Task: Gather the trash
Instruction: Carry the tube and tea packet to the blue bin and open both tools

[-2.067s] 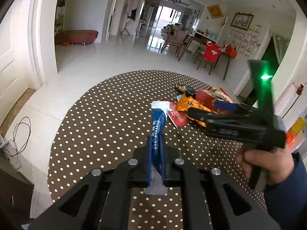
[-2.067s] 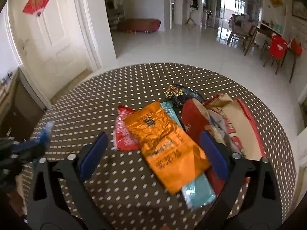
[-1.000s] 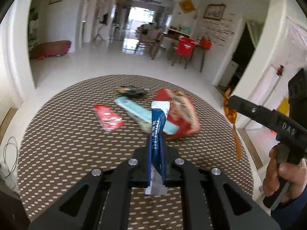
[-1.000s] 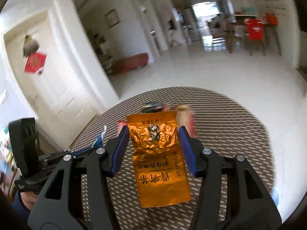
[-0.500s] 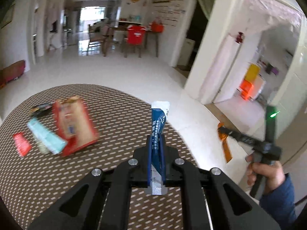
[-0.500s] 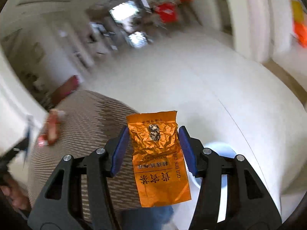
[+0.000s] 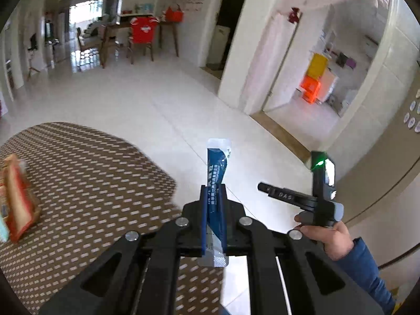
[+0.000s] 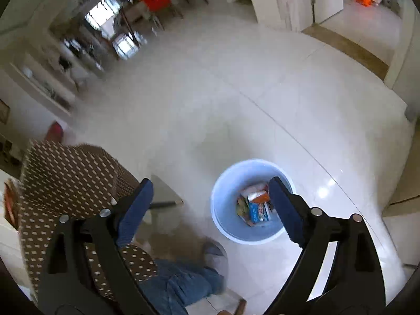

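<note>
Polka-dot brown tablecloth (image 7: 86, 183), white tiled floor (image 8: 236, 92), blue bin (image 8: 228, 225)

The left gripper (image 7: 213, 204) is clamped tight, pointing downward. The right gripper (image 8: 210, 199) (gripped by a bare hand (image 7: 325, 236) in a blue sleeve) has just been opening, its 2 jaws wide with nothing between.

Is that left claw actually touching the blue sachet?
Touching. The left wrist view shows the left gripper shut on the blue sachet, both pads pressed flat against its sides.
</note>
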`<action>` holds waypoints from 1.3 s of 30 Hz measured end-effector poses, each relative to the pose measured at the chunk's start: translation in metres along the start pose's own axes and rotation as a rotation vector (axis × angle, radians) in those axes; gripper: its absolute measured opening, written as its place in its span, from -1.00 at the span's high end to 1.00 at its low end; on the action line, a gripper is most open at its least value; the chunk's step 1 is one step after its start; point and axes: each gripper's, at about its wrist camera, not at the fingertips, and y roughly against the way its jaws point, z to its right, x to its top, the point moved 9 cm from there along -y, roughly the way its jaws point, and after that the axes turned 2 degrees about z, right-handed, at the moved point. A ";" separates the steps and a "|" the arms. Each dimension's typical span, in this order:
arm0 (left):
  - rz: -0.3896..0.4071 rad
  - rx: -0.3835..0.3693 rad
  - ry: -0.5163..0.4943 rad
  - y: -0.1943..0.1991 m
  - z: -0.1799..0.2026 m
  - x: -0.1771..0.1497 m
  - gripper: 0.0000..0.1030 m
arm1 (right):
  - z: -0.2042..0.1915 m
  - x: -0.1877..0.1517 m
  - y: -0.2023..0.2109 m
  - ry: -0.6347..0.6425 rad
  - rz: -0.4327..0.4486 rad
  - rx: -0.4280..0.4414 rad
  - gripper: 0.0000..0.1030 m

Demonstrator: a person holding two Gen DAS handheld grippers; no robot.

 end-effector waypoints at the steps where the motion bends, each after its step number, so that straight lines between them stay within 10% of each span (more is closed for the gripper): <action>1: -0.018 -0.018 -0.008 -0.012 0.010 0.001 0.85 | 0.004 0.005 0.014 -0.012 0.028 0.006 -0.72; 15: -0.273 -0.197 -0.035 -0.156 0.068 -0.018 0.82 | 0.006 0.046 0.118 -0.095 0.258 0.015 -0.79; 19: -0.301 -0.190 -0.012 -0.179 0.069 -0.018 -0.61 | 0.003 0.047 0.118 -0.101 0.269 0.014 -0.79; 21: -0.292 -0.184 0.002 -0.182 0.067 -0.011 -0.62 | 0.000 0.047 0.118 -0.105 0.270 0.015 -0.79; 39: 0.020 -0.033 -0.038 -0.031 0.036 0.024 -0.81 | -0.089 0.050 0.133 0.023 0.289 0.027 -0.88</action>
